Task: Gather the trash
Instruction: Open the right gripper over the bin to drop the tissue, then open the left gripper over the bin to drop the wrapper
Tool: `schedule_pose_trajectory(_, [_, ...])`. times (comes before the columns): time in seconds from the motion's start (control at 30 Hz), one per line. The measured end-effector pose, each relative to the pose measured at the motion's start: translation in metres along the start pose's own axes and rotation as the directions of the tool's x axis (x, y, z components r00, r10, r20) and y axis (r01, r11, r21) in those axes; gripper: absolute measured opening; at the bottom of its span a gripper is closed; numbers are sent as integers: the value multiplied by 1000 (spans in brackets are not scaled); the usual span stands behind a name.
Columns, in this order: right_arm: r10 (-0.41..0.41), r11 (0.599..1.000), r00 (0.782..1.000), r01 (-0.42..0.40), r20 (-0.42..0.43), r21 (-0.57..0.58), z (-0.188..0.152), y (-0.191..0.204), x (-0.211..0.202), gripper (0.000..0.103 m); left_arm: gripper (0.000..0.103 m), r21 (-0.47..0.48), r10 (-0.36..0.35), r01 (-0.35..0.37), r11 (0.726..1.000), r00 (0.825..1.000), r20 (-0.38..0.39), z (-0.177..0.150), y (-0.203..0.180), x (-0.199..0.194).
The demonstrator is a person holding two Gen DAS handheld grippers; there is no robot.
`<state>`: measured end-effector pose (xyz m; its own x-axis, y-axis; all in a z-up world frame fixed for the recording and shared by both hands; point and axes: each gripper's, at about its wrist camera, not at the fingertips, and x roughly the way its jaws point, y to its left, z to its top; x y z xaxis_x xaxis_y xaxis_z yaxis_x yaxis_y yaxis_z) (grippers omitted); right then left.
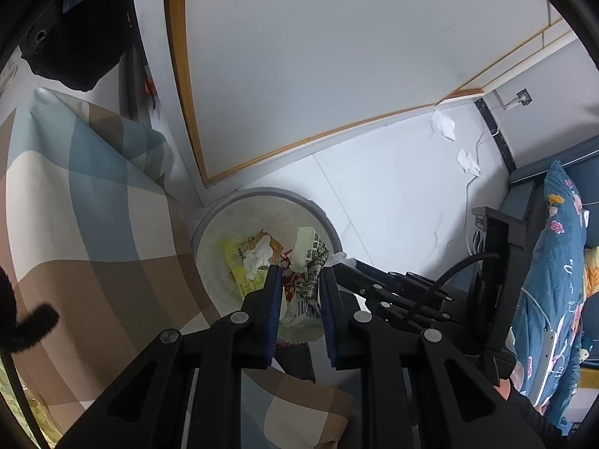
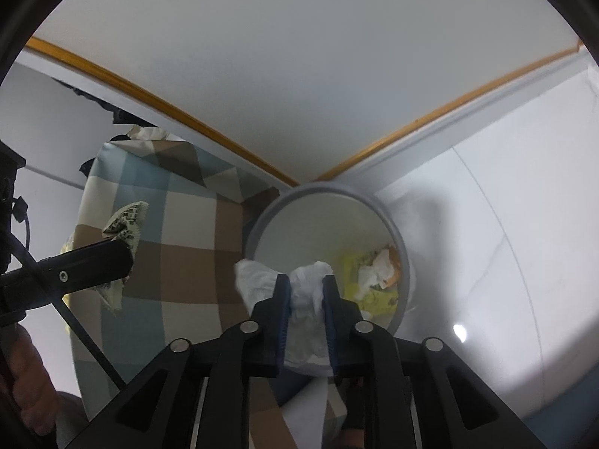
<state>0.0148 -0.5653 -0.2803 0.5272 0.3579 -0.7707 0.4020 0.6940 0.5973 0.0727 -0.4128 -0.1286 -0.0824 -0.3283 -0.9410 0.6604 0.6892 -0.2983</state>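
Left wrist view has the left gripper [image 1: 299, 273] closed on a crumpled printed wrapper [image 1: 305, 292], held right over the open trash bin [image 1: 322, 213] on the white floor [image 1: 393, 194]. Right wrist view shows the right gripper [image 2: 306, 280] pinching a wad of white tissue [image 2: 305, 310] between its blue pads, poised at the bin's near rim. More wrappers and tissue lie inside the bin, and two tissue scraps [image 1: 445, 125] sit well apart by the wall.
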Motion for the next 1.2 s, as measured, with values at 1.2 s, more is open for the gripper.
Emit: schedule_pose_trajectory(1.2, [-39,991,989,19,146,133,-52,-35,-75,58,41,-29,35,-39,999,993,-111,6,-2,42])
